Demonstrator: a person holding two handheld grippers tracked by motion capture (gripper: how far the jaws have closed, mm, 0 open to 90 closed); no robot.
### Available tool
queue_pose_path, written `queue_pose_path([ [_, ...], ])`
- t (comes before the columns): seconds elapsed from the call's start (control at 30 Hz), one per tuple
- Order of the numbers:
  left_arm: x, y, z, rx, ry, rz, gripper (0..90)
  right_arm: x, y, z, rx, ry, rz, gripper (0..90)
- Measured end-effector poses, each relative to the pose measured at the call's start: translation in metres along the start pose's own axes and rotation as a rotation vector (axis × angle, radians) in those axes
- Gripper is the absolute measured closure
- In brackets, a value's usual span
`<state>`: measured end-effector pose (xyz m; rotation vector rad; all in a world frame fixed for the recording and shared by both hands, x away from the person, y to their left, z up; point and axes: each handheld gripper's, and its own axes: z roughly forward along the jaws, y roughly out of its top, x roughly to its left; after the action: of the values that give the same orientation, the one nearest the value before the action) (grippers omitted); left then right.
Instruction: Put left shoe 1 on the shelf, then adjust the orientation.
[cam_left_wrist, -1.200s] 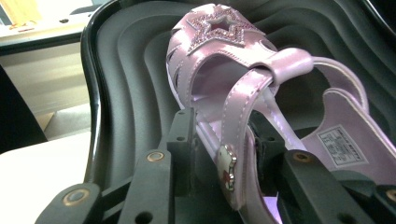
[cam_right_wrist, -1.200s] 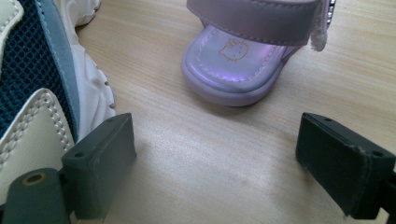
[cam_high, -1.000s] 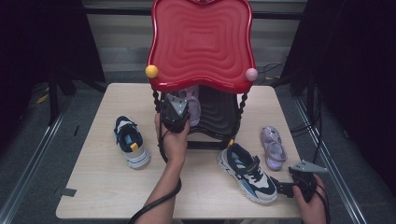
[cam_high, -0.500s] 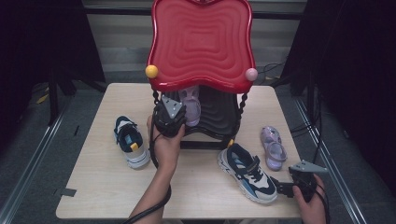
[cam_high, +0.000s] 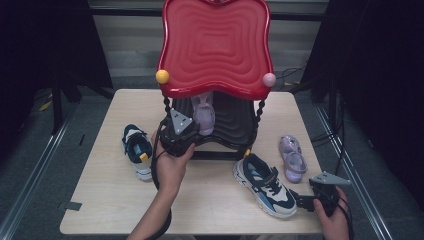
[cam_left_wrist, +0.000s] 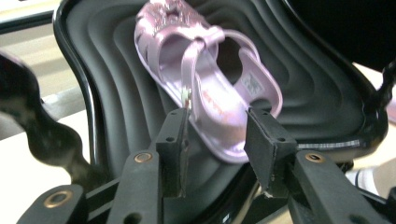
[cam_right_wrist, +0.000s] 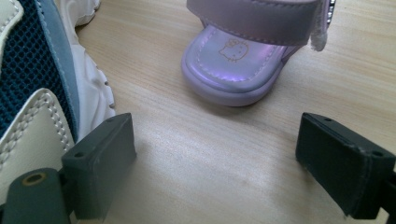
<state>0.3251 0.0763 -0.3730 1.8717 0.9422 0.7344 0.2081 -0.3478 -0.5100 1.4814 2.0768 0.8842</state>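
Left to right: a navy mesh sneaker (cam_high: 137, 156) lies on the pale wood-grain table (cam_high: 115, 210). The left gripper (cam_high: 179, 134) has just been opening; its jaws stand apart, clear of the glossy lilac sandal (cam_left_wrist: 210, 88) lying on the rack's ribbed black shelf (cam_left_wrist: 317, 98). Farther right, the right gripper (cam_high: 306, 202) gapes wide, empty, beside the second sandal (cam_right_wrist: 243, 60).

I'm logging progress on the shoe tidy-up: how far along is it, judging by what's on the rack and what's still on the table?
Done: one purple sandal lies on the rack's black lower shelf. In hand: the left gripper sits just off its heel, jaws just opening and apart from it, so it looks released. Left: the other purple sandal and both sneakers are on the table; the right gripper waits open beside them.
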Motion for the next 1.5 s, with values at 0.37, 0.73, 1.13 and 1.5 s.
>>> queue_pose_path([
  [0.37,0.015,-0.02,-0.007,0.043,-0.074,-0.019,51.3,0.0,0.0,0.0,0.0,0.0,0.0,11.2],
  [0.73,0.022,-0.035,-0.01,0.094,-0.139,-0.013,41.0,0.0,0.0,0.0,0.0,0.0,0.002,11.2],
  [1.13,0.025,-0.053,-0.013,0.129,-0.225,-0.003,31.3,0.0,0.0,0.0,0.0,0.001,0.002,11.2],
  [1.5,0.02,-0.08,-0.012,0.192,-0.292,0.037,29.6,0.0,0.0,0.0,0.001,0.001,-0.001,11.1],
])
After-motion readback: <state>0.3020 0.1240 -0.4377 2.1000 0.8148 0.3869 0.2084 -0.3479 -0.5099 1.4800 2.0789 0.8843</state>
